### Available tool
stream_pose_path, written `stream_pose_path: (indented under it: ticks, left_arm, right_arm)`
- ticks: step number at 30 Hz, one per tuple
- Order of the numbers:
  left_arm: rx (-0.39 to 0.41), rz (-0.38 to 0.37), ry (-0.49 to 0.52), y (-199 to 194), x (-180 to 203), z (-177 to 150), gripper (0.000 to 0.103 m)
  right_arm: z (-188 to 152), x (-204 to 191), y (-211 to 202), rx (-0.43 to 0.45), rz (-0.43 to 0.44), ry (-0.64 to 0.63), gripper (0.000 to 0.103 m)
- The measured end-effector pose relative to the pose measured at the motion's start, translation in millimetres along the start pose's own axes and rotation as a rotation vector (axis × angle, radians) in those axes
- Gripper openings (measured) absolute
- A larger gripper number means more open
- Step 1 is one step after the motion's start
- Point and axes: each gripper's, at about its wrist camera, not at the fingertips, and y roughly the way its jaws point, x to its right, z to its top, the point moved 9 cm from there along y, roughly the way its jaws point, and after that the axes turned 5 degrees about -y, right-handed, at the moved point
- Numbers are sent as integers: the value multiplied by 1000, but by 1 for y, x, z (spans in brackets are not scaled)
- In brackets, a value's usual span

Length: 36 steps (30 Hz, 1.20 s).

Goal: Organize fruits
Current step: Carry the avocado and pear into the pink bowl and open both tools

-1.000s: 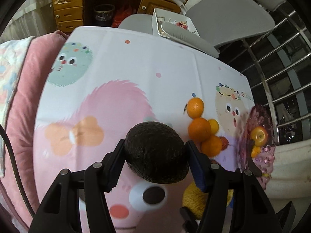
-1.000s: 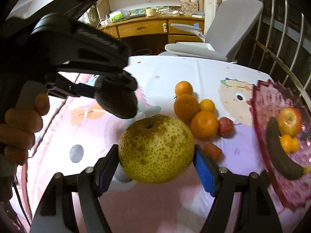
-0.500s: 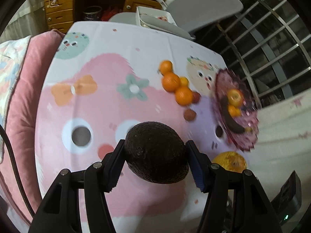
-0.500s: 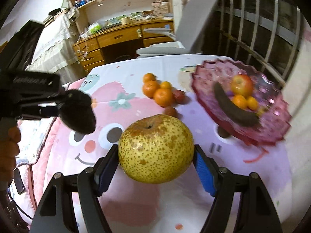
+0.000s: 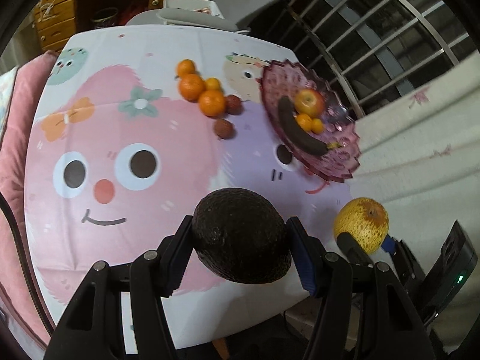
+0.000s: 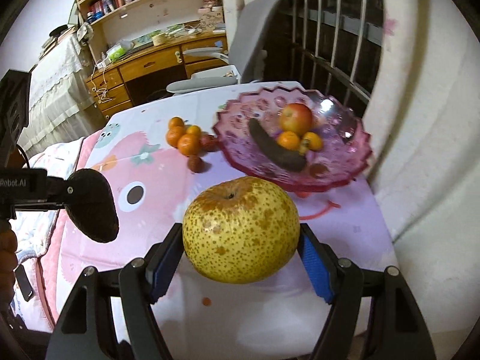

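Note:
My left gripper is shut on a dark avocado, held above the table's near edge. A speckled yellow pear fills my right gripper, which is shut on it; the pear also shows at the right of the left wrist view. The avocado hangs at the left in the right wrist view. A pink glass bowl holds an apple, a dark banana and small oranges. Several oranges and two lychees lie on the cartoon tablecloth.
A grey office chair stands behind the table, with a wooden desk and shelves further back. A metal window grille runs along the right. A pink cushion lies left of the table. A phone lies at lower left.
Both grippers have pulled back and risen with their fruit, so more of the table shows. The pink bowl now lies ahead instead of far right. Neither grip has changed.

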Motion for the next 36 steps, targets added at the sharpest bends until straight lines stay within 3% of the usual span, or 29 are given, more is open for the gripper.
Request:
stream_pose_path:
  ticks: [19,29,36]
  left_arm:
    - [90,87,-91,67,115,45,60]
    - [67,202,-145,111,124,73,60]
    - [16,244,-182,136,119,79,60]
  right_arm:
    - [54,116,18,30,158,-215,75]
    - [69,132,55,-33,281,-281,75]
    - [68,134,83,-118,315,-292,75]
